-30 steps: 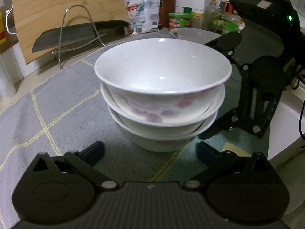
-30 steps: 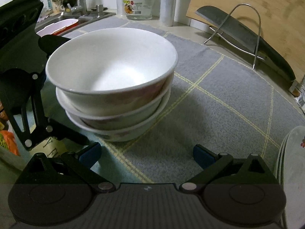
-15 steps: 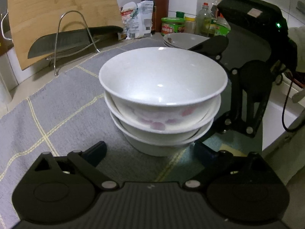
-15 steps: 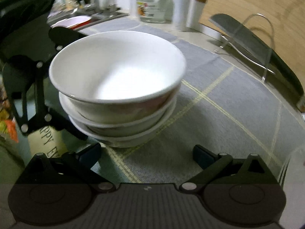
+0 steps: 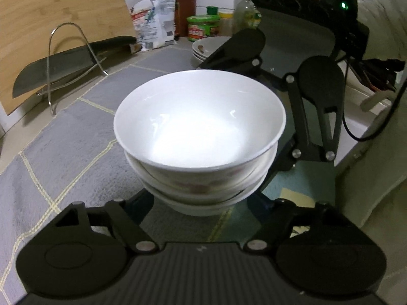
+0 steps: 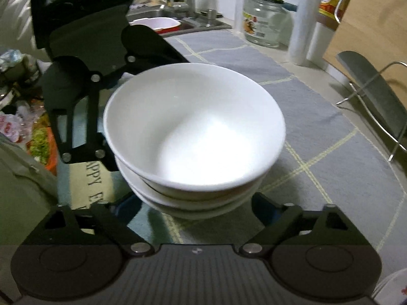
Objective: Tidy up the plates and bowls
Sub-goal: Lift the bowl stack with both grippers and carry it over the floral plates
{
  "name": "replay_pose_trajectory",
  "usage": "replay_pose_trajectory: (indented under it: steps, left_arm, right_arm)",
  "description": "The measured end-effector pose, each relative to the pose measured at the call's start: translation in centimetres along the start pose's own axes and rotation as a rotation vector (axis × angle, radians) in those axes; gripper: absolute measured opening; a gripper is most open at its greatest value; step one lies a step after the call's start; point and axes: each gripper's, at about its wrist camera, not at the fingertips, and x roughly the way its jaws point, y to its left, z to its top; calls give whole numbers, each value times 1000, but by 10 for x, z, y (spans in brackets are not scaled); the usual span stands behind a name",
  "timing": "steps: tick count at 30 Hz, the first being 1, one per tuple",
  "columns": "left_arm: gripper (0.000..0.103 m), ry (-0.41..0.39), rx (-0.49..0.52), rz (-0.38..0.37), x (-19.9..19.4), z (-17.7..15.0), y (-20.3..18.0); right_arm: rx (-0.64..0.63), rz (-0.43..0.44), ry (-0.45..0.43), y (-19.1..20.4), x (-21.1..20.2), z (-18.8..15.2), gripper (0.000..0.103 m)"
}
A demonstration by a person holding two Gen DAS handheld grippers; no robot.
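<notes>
We judge the pickup step: left gripper [image 5: 203, 203] and right gripper [image 6: 195, 203], jaws just closing, clasp the stack of three white porcelain bowls [image 5: 201, 137] on the grey checked mat [image 5: 76, 137]; next, a level joint lift.

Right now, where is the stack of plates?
In the left wrist view, the stack of plates sits behind the stacked bowls, before the green-lidded jar.
</notes>
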Motion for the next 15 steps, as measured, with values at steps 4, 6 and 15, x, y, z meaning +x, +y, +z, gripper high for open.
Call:
replay_pose_trajectory:
  steps: [4, 6, 15]
  left_arm:
    - [78, 11, 15, -31, -4, 2, 4]
    - [78, 17, 26, -44, -5, 4, 6]
    - [78, 20, -5, -102, -7, 8, 15]
  right_arm:
    - [-1, 17, -5, -3, -4, 4, 90]
    - [5, 28, -7, -6, -8, 5, 90]
    - [-7, 40, 14, -7, -7, 7, 89]
